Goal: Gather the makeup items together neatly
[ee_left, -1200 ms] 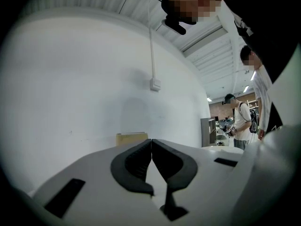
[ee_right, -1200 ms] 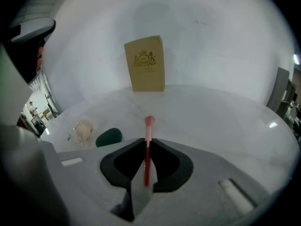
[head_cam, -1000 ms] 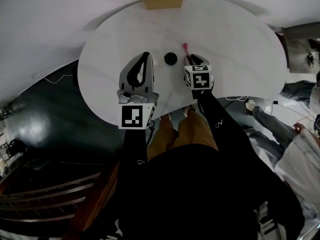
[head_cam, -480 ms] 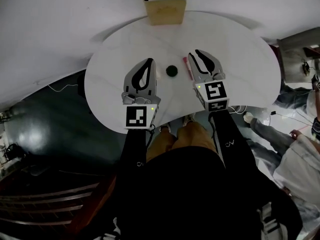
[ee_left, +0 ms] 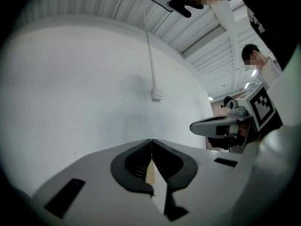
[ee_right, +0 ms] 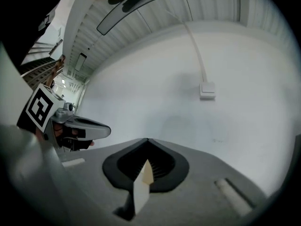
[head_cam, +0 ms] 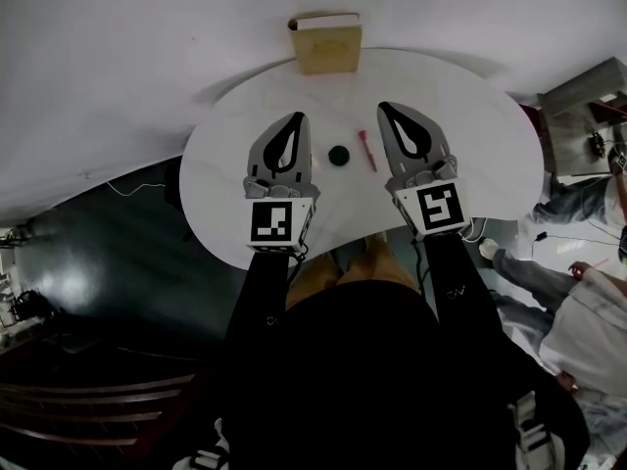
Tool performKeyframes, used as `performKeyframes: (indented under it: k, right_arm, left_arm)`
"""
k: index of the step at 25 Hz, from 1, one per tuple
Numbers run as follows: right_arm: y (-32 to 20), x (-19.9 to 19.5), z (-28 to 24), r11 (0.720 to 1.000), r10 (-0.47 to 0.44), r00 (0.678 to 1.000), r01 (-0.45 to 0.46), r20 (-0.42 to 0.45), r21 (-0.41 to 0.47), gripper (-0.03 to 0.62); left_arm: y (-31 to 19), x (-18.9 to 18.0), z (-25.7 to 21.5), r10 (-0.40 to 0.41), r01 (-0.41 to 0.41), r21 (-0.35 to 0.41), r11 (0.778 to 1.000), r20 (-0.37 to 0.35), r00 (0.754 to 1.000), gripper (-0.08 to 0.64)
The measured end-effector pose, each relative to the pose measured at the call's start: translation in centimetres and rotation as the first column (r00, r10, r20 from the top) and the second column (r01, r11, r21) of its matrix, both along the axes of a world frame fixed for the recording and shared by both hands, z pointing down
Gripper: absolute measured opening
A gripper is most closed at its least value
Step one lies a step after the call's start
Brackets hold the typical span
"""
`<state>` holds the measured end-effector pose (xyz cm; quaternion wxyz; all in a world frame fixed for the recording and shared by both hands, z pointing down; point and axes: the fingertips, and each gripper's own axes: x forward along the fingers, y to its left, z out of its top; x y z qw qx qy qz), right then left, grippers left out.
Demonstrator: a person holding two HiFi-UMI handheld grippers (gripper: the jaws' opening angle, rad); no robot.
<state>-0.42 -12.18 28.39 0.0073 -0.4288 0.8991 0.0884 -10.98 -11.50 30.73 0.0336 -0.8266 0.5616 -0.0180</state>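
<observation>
In the head view a small round black makeup case (head_cam: 339, 155) lies on the white round table (head_cam: 470, 135). A thin red-pink makeup stick (head_cam: 366, 150) lies just right of it, close but apart. My left gripper (head_cam: 299, 117) hovers left of the black case, shut and empty. My right gripper (head_cam: 383, 107) hovers right of the stick, jaws shut with nothing between them. Both gripper views are tilted up at the wall and show the closed jaws, left gripper (ee_left: 151, 140) and right gripper (ee_right: 147, 140), and neither makeup item.
A tan box (head_cam: 325, 45) stands at the table's far edge, beyond both grippers. The table's near edge curves just under my gripper bodies. A person in white sits low at the right (head_cam: 588, 311). Dark floor lies to the left.
The right gripper, down over the red-pink stick a second ago, has lifted off and moved back to the right. The stick now lies free beside the black case. The left gripper has hardly moved.
</observation>
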Motion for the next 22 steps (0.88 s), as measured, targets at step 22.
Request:
performKeyframes:
  k: [22]
  right_arm:
    - [1.2, -1.7, -2.0, 0.999, -0.043, 0.999, 0.042, 0.024, 0.016, 0.005]
  left_arm:
    - [0.9, -0.7, -3.5, 0.001, -0.001, 0.090, 0.996, 0.002, 1.000, 0.009]
